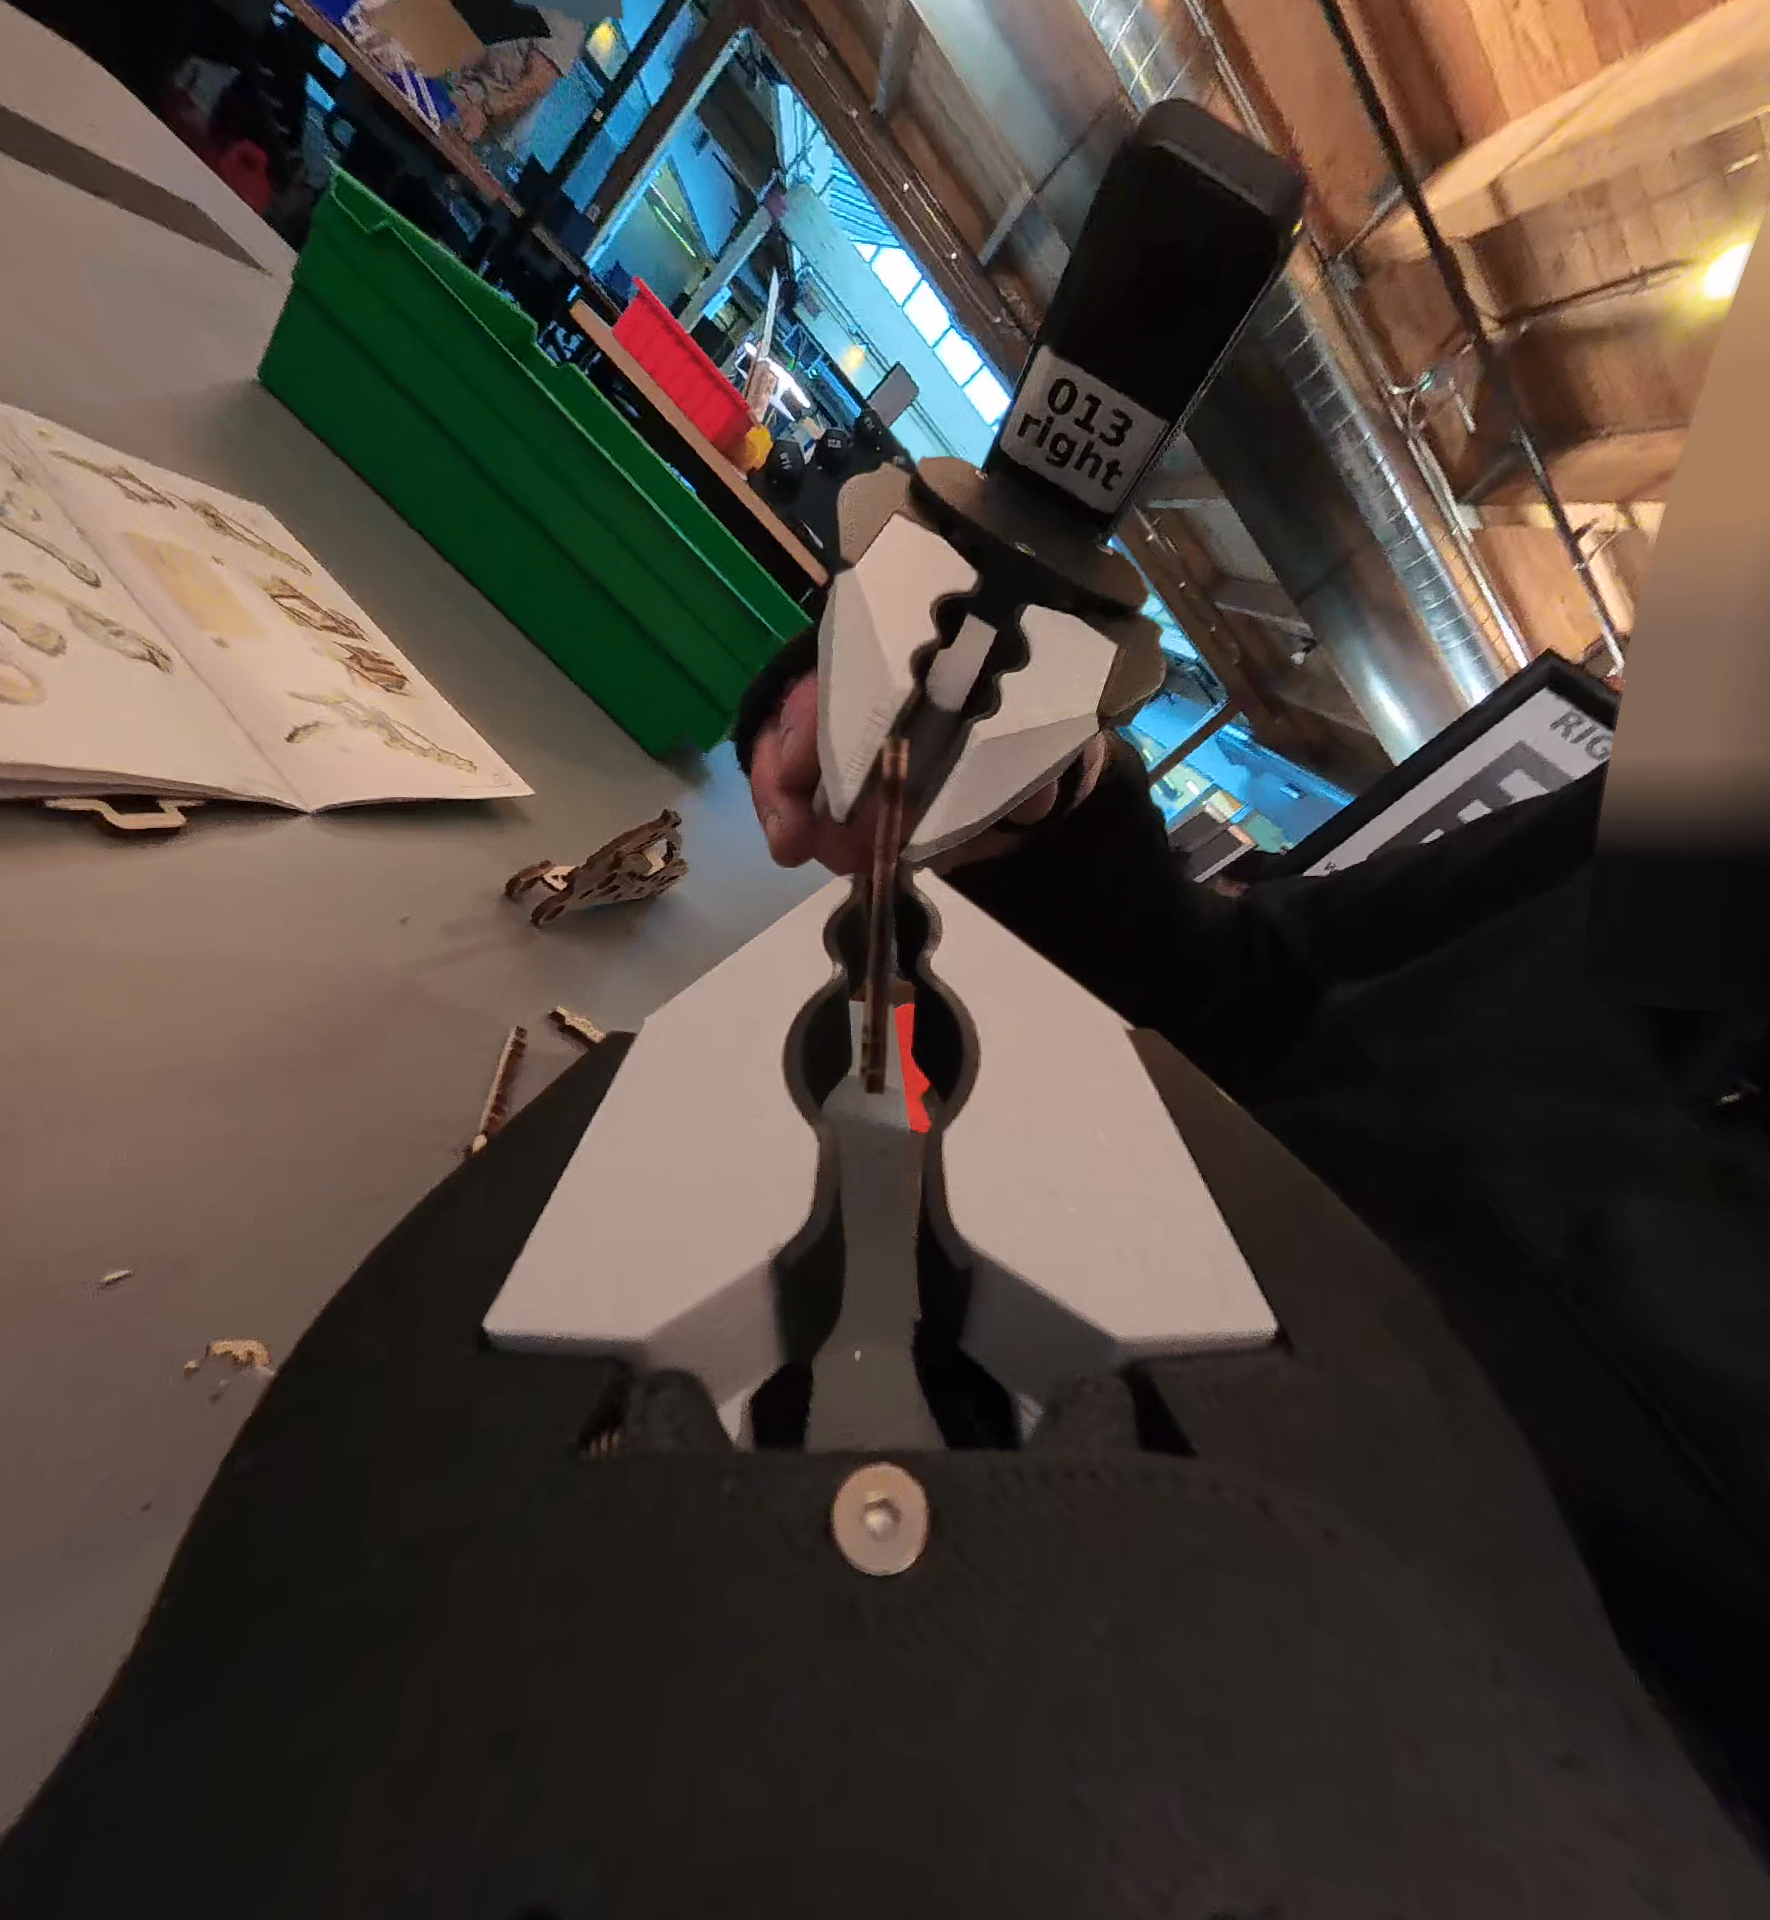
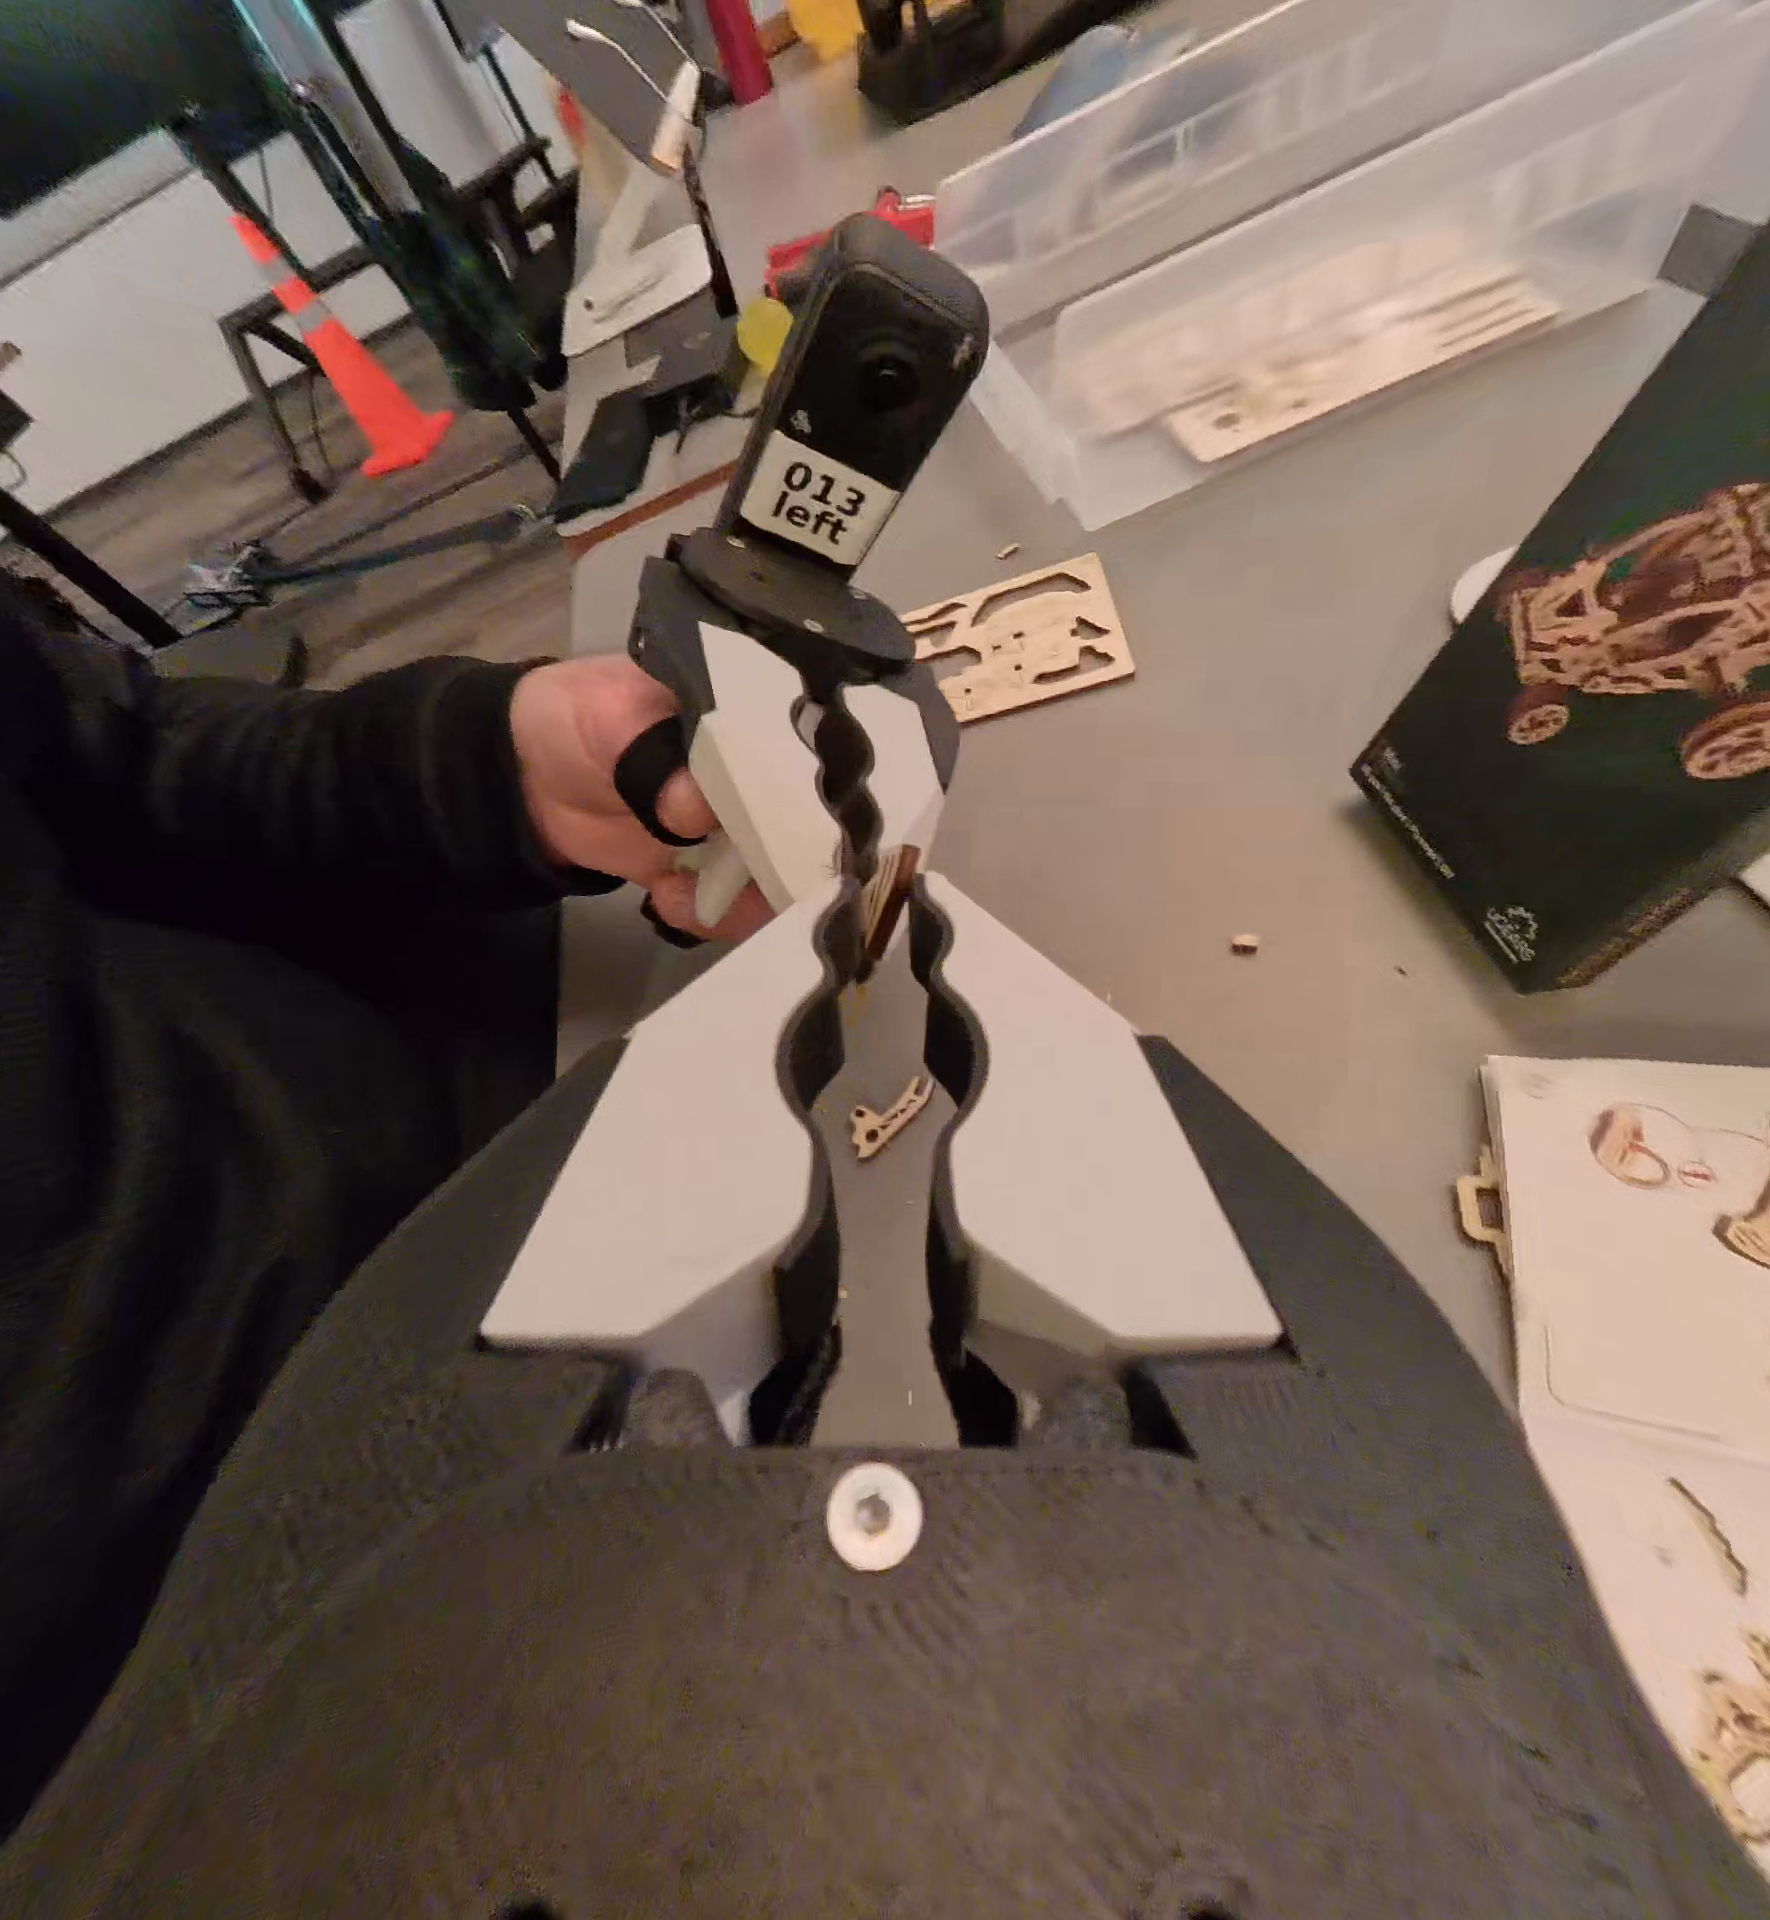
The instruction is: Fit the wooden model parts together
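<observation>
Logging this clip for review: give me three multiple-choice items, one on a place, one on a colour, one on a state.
1. Where does the green plastic bin stand? A) on the floor B) on the grey table, beyond the open paper instruction booklet C) on a shelf
2. What colour is the plastic traffic cone in the right wrist view? A) blue B) orange C) green
3. How is the left gripper? A) wide open B) laid down unused C) shut on a thin flat wooden part
Answers: B, it sits on the tabletop behind the booklet; B, plainly orange; C, its fingers pinch the part.
</observation>
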`<state>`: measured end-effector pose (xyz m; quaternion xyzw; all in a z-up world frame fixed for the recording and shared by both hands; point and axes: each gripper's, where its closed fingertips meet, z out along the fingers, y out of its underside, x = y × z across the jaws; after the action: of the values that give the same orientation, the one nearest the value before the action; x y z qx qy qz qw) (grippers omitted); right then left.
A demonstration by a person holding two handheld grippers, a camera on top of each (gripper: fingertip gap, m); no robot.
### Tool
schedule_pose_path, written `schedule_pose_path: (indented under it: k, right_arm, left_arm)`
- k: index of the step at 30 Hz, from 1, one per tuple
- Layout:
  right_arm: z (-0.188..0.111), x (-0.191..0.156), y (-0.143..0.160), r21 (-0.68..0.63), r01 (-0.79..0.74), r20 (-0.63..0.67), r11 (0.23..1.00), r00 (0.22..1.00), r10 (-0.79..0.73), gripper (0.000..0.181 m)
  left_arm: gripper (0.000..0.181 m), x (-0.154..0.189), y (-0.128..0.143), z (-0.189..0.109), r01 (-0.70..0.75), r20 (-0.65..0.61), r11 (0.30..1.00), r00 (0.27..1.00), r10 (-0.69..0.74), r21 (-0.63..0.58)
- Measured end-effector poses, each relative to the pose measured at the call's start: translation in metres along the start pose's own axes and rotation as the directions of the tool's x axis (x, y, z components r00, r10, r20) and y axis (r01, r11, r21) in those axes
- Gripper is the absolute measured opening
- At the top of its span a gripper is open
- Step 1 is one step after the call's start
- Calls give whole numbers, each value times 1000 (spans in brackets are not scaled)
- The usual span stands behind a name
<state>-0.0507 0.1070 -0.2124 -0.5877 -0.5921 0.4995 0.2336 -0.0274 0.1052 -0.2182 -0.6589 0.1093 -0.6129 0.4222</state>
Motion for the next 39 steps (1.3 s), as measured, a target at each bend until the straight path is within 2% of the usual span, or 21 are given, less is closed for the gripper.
schedule_pose_path:
  k: [3, 5, 6, 8, 10, 13, 14, 16, 17, 20, 26, 28, 30, 31, 33, 36, 37, 39]
  right_arm:
    - [-1, -2, -7, 22, 61, -45, 998, 997, -60, 1]
    - [-5, 0, -14, 31, 190, -161, 981, 970, -183, 1]
    - [-9, 3, -18, 21, 279, -244, 960, 932, -266, 1]
    - [-17, 5, -22, -90, 477, -402, 875, 786, -470, 0]
    - [-21, -2, -26, -209, 637, -489, 742, 589, -643, 0]
    - [-14, -16, -20, -408, 789, -472, 460, 249, -845, 0]
    - [-11, -21, -15, -437, 809, -453, 392, 178, -874, 0]
    - [-5, -30, -9, -474, 839, -421, 269, 52, -905, 0]
    - [-2, -34, -6, -483, 846, -404, 226, 14, -915, 0]
    - [0, -38, -2, -506, 847, -380, 163, -50, -924, 0]
    - [5, -41, 4, -494, 861, -350, 119, -72, -934, 0]
    - [7, -39, 7, -494, 858, -344, 143, -42, -938, 2]
    - [6, -42, 9, -477, 863, -351, 166, -14, -936, 15]
    - [4, -43, 10, -450, 868, -362, 210, 38, -931, 18]
    - [0, -36, 17, -409, 837, -353, 364, 222, -909, 19]
    - [-7, -17, 38, -393, 730, -260, 559, 495, -829, 8]
    - [-8, -9, 47, -420, 684, -219, 596, 561, -798, 8]
    - [-9, 10, 64, -516, 625, -159, 585, 602, -783, 9]
  left_arm:
    - [10, -3, -7, -3, -13, 22, 999, 1000, 12, 33]
    - [24, -10, -18, -10, -11, 66, 996, 998, 5, 85]
    - [34, -16, -22, -15, 1, 105, 995, 994, -12, 104]
    - [43, -17, -24, -24, 41, 121, 993, 991, -55, 115]
    - [45, -9, -28, -28, 84, 84, 986, 992, -97, 147]
    - [47, 13, -31, -23, 181, -42, 967, 984, -176, 177]
    - [45, 16, -30, -21, 217, -73, 960, 976, -208, 175]
    - [41, 18, -23, -16, 285, -112, 943, 957, -268, 171]
    - [39, 20, -21, -15, 317, -143, 932, 945, -294, 178]
    - [30, 21, -5, -8, 373, -164, 916, 923, -349, 149]
    - [7, 23, -1, -3, 368, -155, 915, 926, -345, 166]
    - [4, 21, -1, -5, 332, -113, 926, 942, -315, 179]
    - [1, 21, -1, -10, 298, -81, 940, 954, -289, 166]
    - [1, 17, 0, -15, 258, -20, 953, 966, -258, 155]
    - [0, 15, 5, -23, 210, 36, 972, 976, -215, 102]
    - [1, 4, 15, -38, 159, 140, 987, 977, -162, 33]
    - [1, 0, 16, -41, 164, 157, 986, 973, -167, 35]
    - [0, -7, 20, -47, 169, 185, 985, 968, -171, 31]
